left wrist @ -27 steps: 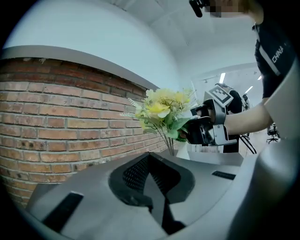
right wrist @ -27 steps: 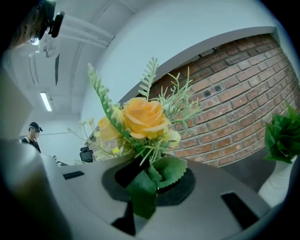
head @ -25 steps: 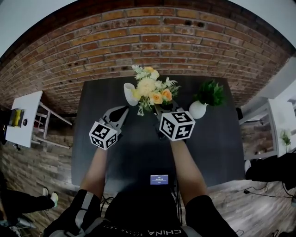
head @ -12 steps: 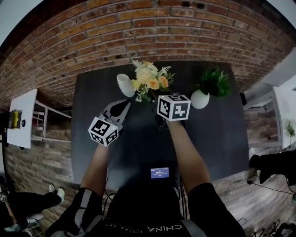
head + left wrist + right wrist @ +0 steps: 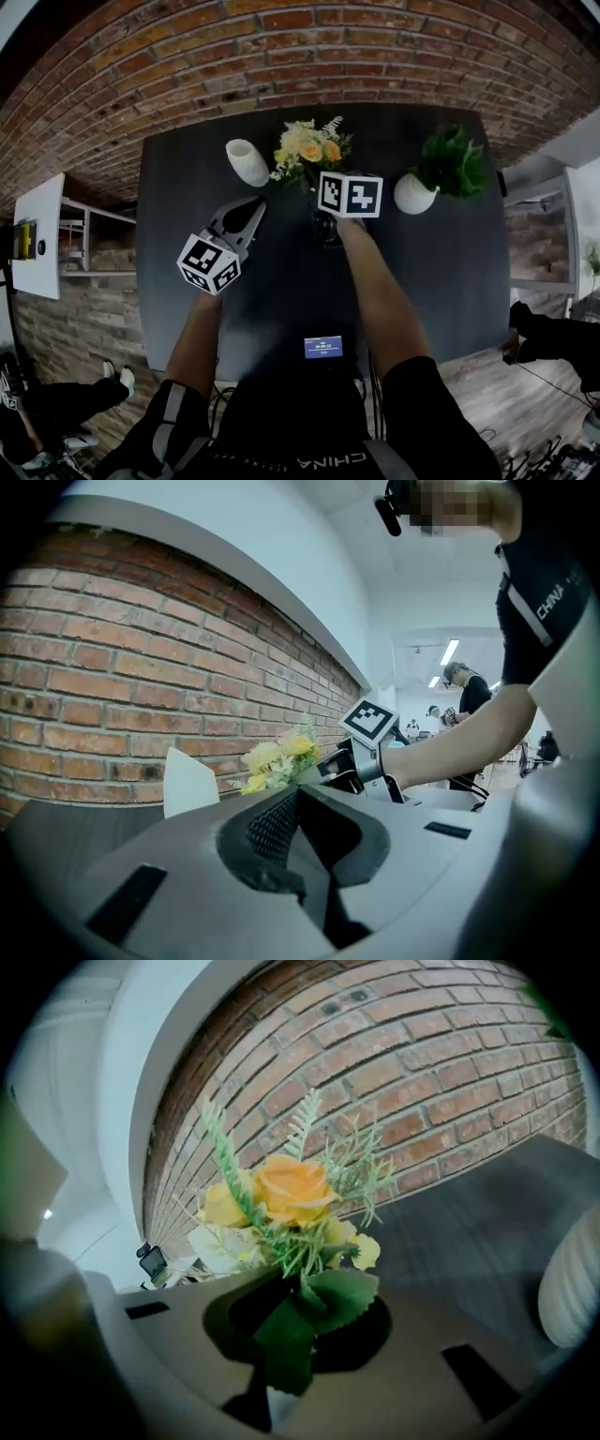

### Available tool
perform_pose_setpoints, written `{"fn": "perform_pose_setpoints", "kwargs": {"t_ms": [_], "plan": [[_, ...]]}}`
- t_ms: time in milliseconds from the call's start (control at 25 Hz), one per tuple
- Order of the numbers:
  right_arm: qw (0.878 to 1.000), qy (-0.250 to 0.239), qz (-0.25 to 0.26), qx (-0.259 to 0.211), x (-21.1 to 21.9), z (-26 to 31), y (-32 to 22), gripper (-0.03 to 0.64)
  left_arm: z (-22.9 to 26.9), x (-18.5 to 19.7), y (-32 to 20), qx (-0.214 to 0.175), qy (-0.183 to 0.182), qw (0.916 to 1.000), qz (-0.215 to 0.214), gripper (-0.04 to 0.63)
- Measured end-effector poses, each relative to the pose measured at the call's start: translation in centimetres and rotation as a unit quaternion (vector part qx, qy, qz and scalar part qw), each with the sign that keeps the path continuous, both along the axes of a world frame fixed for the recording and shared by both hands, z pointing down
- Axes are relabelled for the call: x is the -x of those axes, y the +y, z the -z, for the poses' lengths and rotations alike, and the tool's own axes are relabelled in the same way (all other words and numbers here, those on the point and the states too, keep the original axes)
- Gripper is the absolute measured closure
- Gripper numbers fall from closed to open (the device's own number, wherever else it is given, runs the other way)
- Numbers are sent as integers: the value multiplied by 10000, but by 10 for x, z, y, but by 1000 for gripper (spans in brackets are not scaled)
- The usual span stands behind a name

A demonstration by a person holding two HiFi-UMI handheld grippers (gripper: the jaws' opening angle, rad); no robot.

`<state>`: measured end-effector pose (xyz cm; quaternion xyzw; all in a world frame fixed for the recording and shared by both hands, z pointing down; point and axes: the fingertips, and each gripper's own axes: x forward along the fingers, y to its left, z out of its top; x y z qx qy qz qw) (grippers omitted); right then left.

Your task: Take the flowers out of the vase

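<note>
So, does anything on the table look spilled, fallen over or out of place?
Nothing stands out. The flowers are out of the white vase, held by the right gripper. The vase and the potted plant stand upright on the dark table; nothing is spilled.

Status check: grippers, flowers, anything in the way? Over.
Left gripper shut, empty. Right gripper shut on the flowers. Flowers clear of the white vase beside them. Potted plant apart, nothing in the way.
</note>
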<state>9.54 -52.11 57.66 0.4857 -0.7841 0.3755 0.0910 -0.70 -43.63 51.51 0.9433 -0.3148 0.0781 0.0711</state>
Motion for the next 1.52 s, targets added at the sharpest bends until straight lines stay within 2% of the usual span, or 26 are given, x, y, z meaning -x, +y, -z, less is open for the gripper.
{"fn": "perform_pose_setpoints", "kwargs": {"t_ms": [240, 600, 840, 1120, 1160, 1200, 1400, 1520], "plan": [[9978, -73, -108, 649, -4, -37, -13, 552, -12, -3, -8, 125, 46, 9999, -15, 591], [9918, -80, -284, 1246, -11, -81, -15, 552, -35, 0, -8, 367, -14, 9993, 6, 591], [9885, -282, -406, 1427, -13, -93, -17, 552, -40, -1, -7, 434, 13, 9991, 4, 591], [9908, -343, -469, 1226, -19, -86, -19, 548, -36, -5, -6, 424, 73, 9991, -46, 591], [9911, -308, -462, 1213, -20, -85, -19, 543, -35, -5, -5, 418, 76, 9991, -47, 591], [9914, -275, -432, 1208, -19, -84, -19, 501, -34, -5, -4, 411, 79, 9991, -45, 591], [9919, -306, -250, 1203, -15, -76, -12, 396, -25, -5, 0, 333, 98, 9994, -9, 591], [9923, -306, -271, 1172, -18, -70, -4, 379, -16, -4, 3, 267, 118, 9996, 12, 591]]}}
